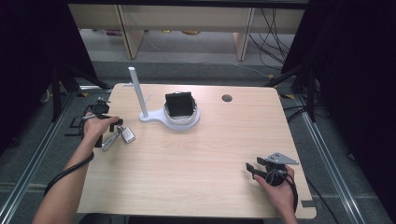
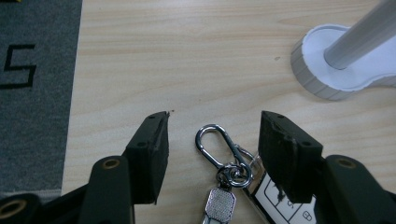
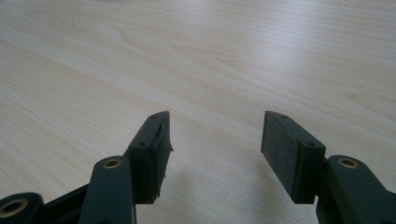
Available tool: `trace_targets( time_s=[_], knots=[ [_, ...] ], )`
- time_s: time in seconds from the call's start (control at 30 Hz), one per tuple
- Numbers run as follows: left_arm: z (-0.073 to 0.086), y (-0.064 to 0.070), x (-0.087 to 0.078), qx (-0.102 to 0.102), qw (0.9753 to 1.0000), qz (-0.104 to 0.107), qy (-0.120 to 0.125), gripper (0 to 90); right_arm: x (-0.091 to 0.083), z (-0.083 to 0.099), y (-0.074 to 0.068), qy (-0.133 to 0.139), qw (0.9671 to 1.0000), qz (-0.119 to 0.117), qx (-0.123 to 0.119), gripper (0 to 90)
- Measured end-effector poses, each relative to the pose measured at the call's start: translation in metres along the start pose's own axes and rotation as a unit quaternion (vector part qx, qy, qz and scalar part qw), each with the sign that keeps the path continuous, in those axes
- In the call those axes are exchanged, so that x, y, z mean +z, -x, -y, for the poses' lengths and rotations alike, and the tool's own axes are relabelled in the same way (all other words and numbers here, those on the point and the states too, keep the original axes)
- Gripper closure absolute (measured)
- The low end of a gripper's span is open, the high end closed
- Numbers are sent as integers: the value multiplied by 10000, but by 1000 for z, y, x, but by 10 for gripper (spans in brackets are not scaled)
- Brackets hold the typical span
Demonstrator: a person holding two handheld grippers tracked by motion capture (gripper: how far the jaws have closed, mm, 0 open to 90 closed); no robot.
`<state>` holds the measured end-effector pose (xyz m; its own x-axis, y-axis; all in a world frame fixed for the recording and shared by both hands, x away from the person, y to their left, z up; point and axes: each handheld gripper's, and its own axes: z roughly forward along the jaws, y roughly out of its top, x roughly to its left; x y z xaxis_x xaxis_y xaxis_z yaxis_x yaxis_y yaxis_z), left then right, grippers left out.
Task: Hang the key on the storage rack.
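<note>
A bunch of keys (image 1: 122, 135) lies near the table's left edge: a silver carabiner (image 2: 215, 145), a small silver tag (image 2: 219, 205) and a white key fob (image 2: 280, 205). My left gripper (image 2: 214, 134) is open, and the carabiner lies between its jaws without either pad touching it. In the high view the left gripper (image 1: 116, 126) is right at the keys. My right gripper (image 1: 251, 168) rests low at the table's front right. It (image 3: 215, 133) is open over bare wood with nothing between its fingers.
A white stand (image 1: 140, 95) with an upright pole (image 2: 359, 37) rises just right of the keys; its ring base (image 1: 183, 122) holds a black box (image 1: 179, 105). A cable hole (image 1: 227, 98) sits at the back. The table's left edge (image 2: 74, 93) is close to the left gripper.
</note>
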<state>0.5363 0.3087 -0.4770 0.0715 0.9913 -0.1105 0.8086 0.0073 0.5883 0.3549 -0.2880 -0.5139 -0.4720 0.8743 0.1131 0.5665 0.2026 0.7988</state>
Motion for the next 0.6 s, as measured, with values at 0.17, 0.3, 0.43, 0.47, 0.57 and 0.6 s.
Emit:
trace_targets(
  time_s=[0.17,0.3,0.43,0.47,0.57,0.6],
  knots=[
    [-2,2,3,-85,9996,-88,-272,445,0,0,-1,-8,10000,87,35,435],
    [-1,5,7,-113,9994,-57,-308,450,0,0,1,27,9999,75,-98,435],
    [0,7,11,-116,9987,-4,-489,480,0,0,0,2,10000,-2,-38,435],
    [1,7,12,-86,9987,31,-509,492,0,0,0,-6,10000,-9,-13,435],
    [2,8,14,-171,9987,94,-461,528,0,0,-2,2,10000,16,71,434],
    [1,7,14,-155,9984,88,-544,540,0,1,-1,23,10000,11,24,434]
  ],
)
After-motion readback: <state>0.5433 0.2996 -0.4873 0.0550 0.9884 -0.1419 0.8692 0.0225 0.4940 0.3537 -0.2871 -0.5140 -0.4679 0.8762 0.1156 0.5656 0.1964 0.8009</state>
